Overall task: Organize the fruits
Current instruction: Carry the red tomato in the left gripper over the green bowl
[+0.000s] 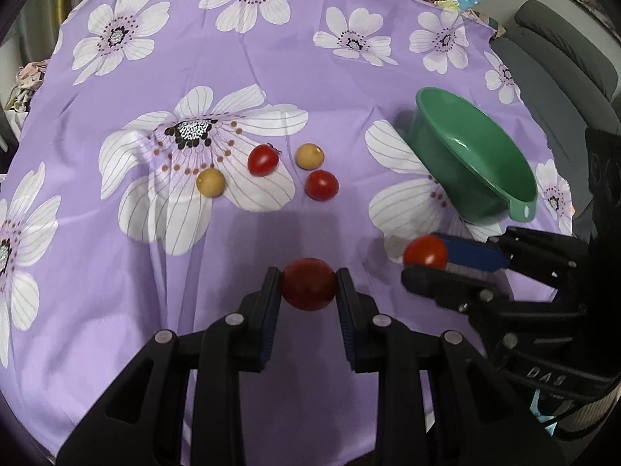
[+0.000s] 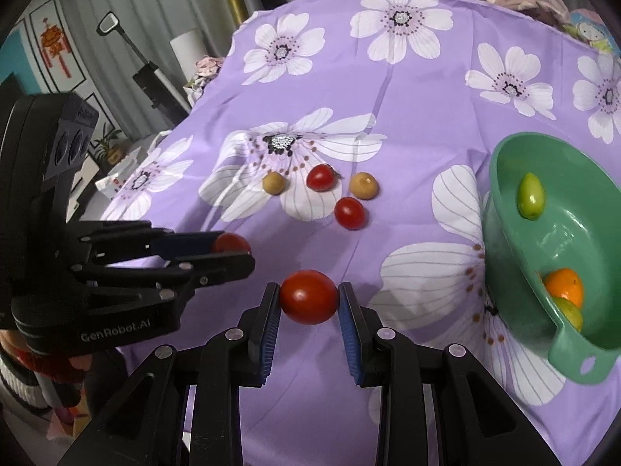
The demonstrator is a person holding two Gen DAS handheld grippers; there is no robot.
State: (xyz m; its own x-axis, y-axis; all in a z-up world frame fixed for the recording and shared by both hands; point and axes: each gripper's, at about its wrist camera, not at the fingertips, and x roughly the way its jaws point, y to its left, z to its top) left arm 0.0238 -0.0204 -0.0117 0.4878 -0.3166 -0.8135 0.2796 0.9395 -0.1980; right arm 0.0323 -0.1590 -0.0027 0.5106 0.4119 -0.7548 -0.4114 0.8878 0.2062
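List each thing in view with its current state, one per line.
Left tongs: shut on a red tomato.
Right tongs: shut on another red tomato.
Green bowl: tilted, holding three fruits.
Two tomatoes, two tan fruits: loose on the cloth.

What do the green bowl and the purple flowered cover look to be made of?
Green bowl: most likely moulded plastic, smooth and semi-glossy; it shows soft highlights along the inner wall, even colour, and a tab handle with a hanging hole.

Purple flowered cover: looks like thin woven fabric with a slight sheen; it creases and drapes over the table edge, and the flowers are printed on.
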